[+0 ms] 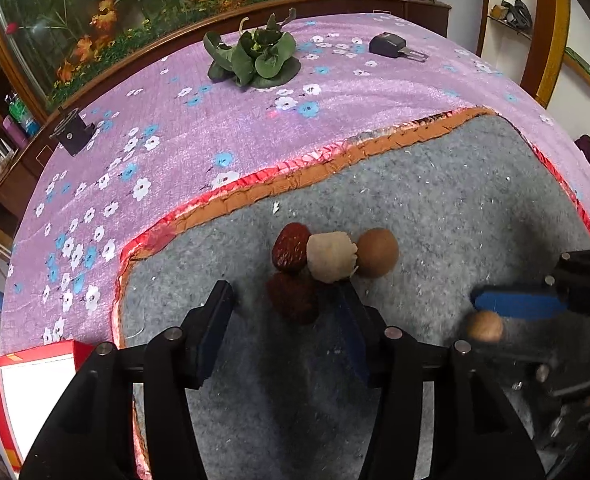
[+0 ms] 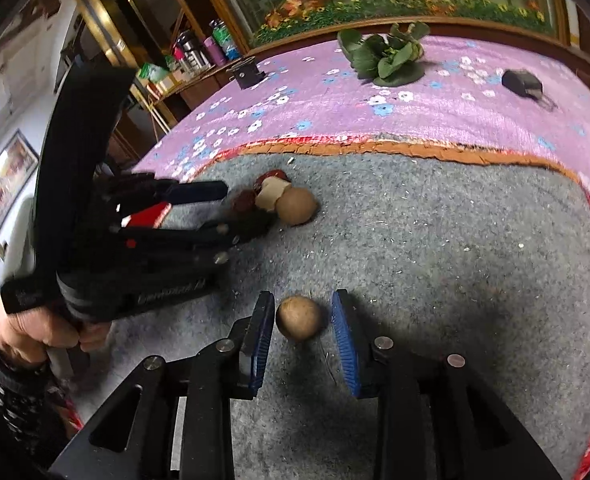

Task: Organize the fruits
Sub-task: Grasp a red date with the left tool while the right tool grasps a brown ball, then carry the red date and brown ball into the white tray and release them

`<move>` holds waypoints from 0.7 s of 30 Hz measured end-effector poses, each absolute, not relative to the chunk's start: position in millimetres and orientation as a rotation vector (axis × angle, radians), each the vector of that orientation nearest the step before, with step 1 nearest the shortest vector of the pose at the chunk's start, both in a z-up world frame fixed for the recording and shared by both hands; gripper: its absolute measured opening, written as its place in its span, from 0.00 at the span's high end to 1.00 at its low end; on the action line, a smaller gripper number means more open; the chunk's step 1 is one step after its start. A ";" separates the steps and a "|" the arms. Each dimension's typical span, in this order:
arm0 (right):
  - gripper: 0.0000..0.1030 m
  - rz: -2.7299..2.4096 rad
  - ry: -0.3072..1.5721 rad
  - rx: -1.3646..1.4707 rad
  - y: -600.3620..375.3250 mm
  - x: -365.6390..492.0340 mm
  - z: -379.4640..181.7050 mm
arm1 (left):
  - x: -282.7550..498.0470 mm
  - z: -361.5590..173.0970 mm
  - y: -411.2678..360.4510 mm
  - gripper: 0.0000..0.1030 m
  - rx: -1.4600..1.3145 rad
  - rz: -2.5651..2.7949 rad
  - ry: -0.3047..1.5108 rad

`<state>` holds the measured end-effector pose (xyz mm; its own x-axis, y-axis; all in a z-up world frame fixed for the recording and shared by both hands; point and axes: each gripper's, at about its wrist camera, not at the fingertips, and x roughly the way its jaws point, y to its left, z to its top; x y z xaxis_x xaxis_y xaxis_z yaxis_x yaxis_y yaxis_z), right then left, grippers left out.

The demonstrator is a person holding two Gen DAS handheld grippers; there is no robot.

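On the grey felt mat (image 1: 435,200) lies a cluster of a red date (image 1: 291,246), a pale peeled fruit (image 1: 329,256) and a round brown fruit (image 1: 377,252). Just in front of them my left gripper (image 1: 283,304) stands open around a second red date (image 1: 293,298), which lies close to its right finger with a gap on the left. My right gripper (image 2: 301,318) is open around another small brown round fruit (image 2: 299,317) resting on the mat, with narrow gaps at both pads. In the right wrist view the left gripper (image 2: 245,205) reaches into the cluster.
A purple floral cloth (image 1: 215,132) covers the table beyond the mat's orange-red border. On it lie a leafy green vegetable (image 1: 255,56), a dark charger-like object (image 1: 391,45) and a small black block (image 1: 73,134). A red and white box (image 1: 35,384) sits at the mat's left.
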<state>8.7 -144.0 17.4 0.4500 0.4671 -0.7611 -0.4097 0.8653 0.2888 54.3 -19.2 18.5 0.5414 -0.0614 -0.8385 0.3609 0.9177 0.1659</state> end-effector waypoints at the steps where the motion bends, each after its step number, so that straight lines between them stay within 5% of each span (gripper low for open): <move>1: 0.70 0.539 0.957 0.050 -142.2 7.6 17.6 | 54.5 18.4 -20.1 0.52 0.340 -0.256 0.968; 12: 0.77 0.509 0.905 -0.004 -141.6 3.9 19.3 | 46.7 17.8 -9.8 0.81 0.271 -0.269 0.908; 21: 0.77 0.494 0.767 0.079 -151.8 3.3 36.7 | 16.2 28.8 12.1 0.85 0.166 -0.285 0.876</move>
